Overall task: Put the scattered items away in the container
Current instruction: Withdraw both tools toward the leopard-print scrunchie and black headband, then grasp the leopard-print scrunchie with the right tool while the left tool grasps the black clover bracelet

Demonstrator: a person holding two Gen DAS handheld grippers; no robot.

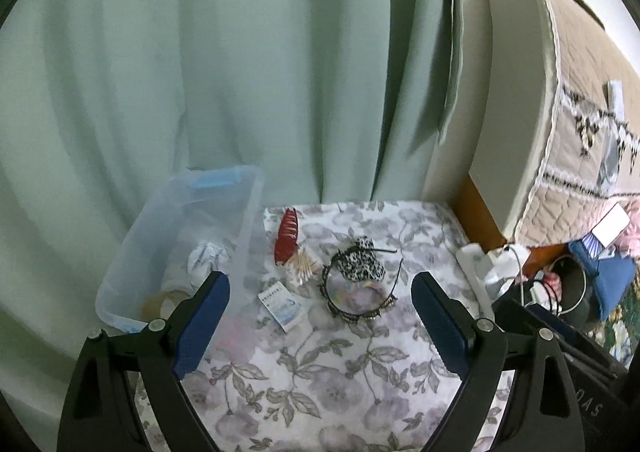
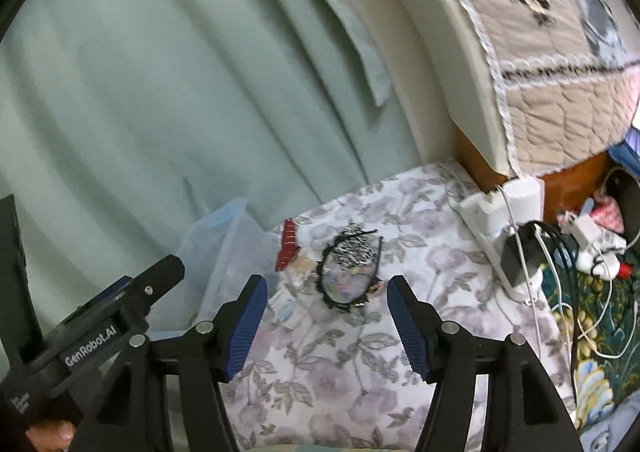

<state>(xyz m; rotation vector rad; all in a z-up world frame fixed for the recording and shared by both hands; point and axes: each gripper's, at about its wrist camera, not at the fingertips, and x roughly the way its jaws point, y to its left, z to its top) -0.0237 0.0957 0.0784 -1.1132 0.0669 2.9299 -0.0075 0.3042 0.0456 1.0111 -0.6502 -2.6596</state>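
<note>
Both claws stand open with nothing between their pads: the left claw (image 1: pixel 320 324) in the lower middle of its view, the right claw (image 2: pixel 326 326) likewise. On the floral table (image 1: pixel 320 372), the clear container (image 1: pixel 168 236) sits at centre left. Just right of it lie a red hair clip (image 1: pixel 287 238), cotton swabs (image 1: pixel 306 266), a small packet (image 1: pixel 282 306) and a black headband (image 1: pixel 358 284) at mid-frame.

A surface covered by a white cloth printed with grey-mauve flowers (image 1: pixel 320 380) is seen. At its far left a clear plastic storage box (image 1: pixel 120 292) is set. To the right are laid a red claw hair clip (image 1: pixel 286 238), wooden cotton swabs (image 1: pixel 305 268), a small white sachet (image 1: pixel 283 306), black headbands (image 1: pixel 358 284) and, far right, a white power strip (image 1: pixel 474 272).
</note>
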